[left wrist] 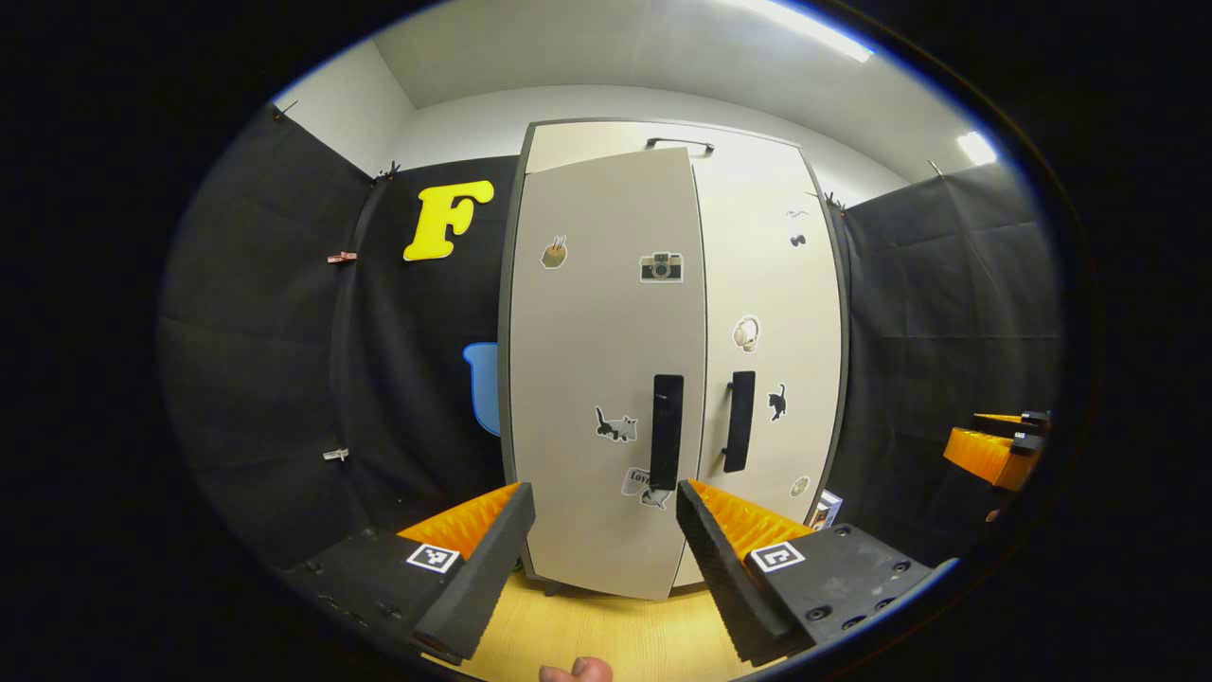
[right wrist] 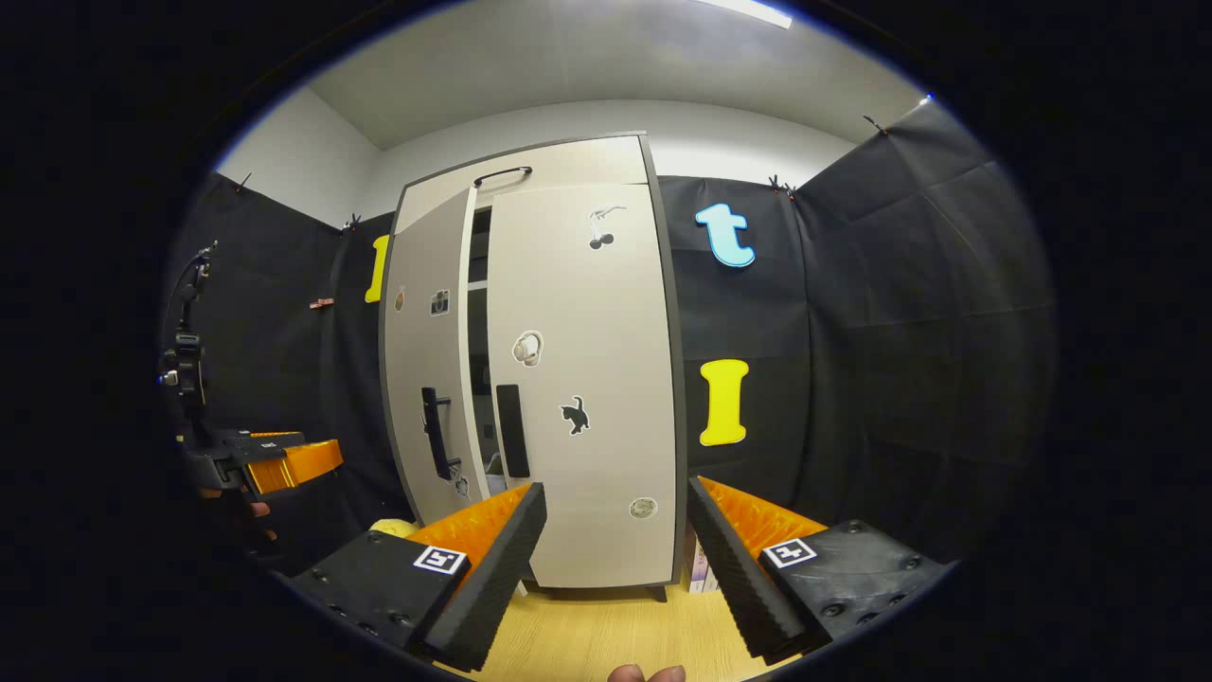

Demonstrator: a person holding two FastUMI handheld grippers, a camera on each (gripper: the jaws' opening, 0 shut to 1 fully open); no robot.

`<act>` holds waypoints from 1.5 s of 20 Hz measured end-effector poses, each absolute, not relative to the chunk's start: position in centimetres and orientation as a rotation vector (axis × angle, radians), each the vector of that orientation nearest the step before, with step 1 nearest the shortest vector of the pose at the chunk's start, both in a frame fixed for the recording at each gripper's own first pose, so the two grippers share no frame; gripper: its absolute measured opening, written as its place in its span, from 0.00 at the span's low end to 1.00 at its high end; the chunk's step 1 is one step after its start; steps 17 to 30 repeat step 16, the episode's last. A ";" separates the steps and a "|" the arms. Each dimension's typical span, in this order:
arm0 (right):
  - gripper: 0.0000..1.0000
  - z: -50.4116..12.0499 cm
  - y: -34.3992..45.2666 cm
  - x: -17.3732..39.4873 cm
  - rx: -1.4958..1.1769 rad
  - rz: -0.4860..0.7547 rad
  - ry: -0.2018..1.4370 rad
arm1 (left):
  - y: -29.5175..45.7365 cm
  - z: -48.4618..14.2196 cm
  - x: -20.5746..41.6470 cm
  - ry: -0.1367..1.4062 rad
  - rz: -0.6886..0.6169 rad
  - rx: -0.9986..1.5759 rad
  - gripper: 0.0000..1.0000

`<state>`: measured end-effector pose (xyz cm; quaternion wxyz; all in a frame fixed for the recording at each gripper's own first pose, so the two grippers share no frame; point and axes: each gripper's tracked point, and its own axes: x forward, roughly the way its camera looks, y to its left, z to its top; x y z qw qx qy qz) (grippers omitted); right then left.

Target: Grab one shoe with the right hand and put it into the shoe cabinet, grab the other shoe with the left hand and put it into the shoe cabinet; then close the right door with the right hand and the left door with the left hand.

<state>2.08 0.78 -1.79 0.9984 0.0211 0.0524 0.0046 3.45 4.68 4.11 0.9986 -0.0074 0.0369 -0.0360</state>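
Doors are what we judge to be in hand now: the right door (right wrist: 578, 388) of the shoe cabinet (left wrist: 606, 133) looks almost flush, while the left door (left wrist: 606, 379) stands ajar with a dark gap between them in the right gripper view. We hold the left hand-held gripper (left wrist: 603, 530) with its fingers spread apart and empty, facing the left door's black handle (left wrist: 667, 431). To finish cleanly we should press flat on the panel near that handle and push evenly until the edges meet. Our right hand-held gripper (right wrist: 615, 535) is likewise spread and empty, just before the right door. Shoes are hidden from us; we cannot tell what sits in the gap.
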 end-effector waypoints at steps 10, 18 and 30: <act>0.98 -1.3 2.8 0.2 0.046 0.001 0.093 | 4.4 4.1 1.2 0.072 -0.117 -0.015 0.95; 0.98 -1.7 3.6 -0.1 0.045 0.001 0.096 | 4.8 4.0 0.9 0.071 -0.118 -0.019 0.95; 0.98 -1.7 3.6 -0.1 0.045 0.001 0.096 | 4.8 4.0 0.9 0.071 -0.118 -0.019 0.95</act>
